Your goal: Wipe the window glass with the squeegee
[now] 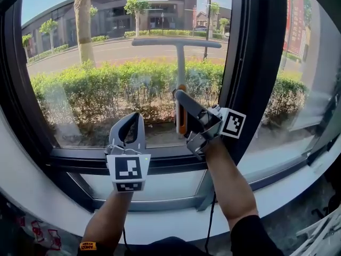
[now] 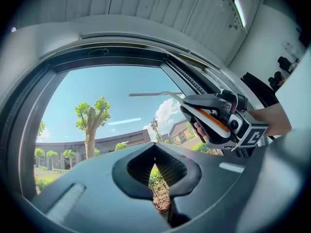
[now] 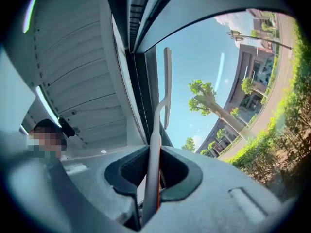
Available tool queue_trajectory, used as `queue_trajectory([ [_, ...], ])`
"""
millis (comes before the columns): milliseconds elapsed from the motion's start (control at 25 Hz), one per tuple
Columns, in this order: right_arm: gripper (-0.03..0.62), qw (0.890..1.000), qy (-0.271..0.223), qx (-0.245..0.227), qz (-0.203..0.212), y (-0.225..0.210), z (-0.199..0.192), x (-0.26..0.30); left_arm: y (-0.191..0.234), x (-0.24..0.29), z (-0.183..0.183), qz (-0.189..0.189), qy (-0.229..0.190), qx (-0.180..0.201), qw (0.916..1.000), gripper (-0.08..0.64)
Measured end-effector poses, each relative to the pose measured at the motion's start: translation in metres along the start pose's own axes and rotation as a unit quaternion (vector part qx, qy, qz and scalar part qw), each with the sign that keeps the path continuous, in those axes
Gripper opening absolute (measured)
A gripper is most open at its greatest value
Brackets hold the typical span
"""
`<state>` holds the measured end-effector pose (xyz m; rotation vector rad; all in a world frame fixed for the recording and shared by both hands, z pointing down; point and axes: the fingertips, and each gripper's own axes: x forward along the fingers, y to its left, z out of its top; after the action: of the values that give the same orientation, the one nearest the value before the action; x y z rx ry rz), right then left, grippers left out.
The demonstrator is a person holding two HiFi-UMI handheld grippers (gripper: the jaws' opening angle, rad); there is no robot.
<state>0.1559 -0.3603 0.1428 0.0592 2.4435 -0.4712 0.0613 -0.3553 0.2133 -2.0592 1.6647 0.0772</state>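
The squeegee [image 1: 181, 63] stands upright against the window glass [image 1: 96, 47], with its grey blade across the top and an orange-and-grey handle below. My right gripper [image 1: 180, 96] is shut on that handle, seen in the right gripper view as the squeegee [image 3: 154, 144] passing between the jaws of the right gripper [image 3: 154, 154]. My left gripper [image 1: 136, 116] is shut and empty, low in front of the glass, left of the handle and apart from it. From the left gripper [image 2: 154, 147], the squeegee [image 2: 211, 120] and right gripper [image 2: 194, 106] show at the right.
A thick dark mullion [image 1: 256, 63] rises just right of the squeegee, with a second pane beyond it. The dark lower window frame [image 1: 160, 161] and pale sill [image 1: 170, 225] run below both grippers. Hedges, a tree and a street lie outside.
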Motion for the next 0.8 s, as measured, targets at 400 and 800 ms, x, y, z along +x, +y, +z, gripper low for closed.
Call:
queue_trajectory([
  [400,0.051,1.0,-0.016,0.025,-0.008,-0.006,-0.021,-0.027,-0.008,-0.003,-0.009,-0.004,0.005,-0.006,1.0,0.008],
  [800,0.049,0.996,-0.029,0.06,-0.052,-0.023,-0.069,-0.089,-0.026,-0.006,-0.038,-0.024,0.033,-0.022,0.9989,0.008],
])
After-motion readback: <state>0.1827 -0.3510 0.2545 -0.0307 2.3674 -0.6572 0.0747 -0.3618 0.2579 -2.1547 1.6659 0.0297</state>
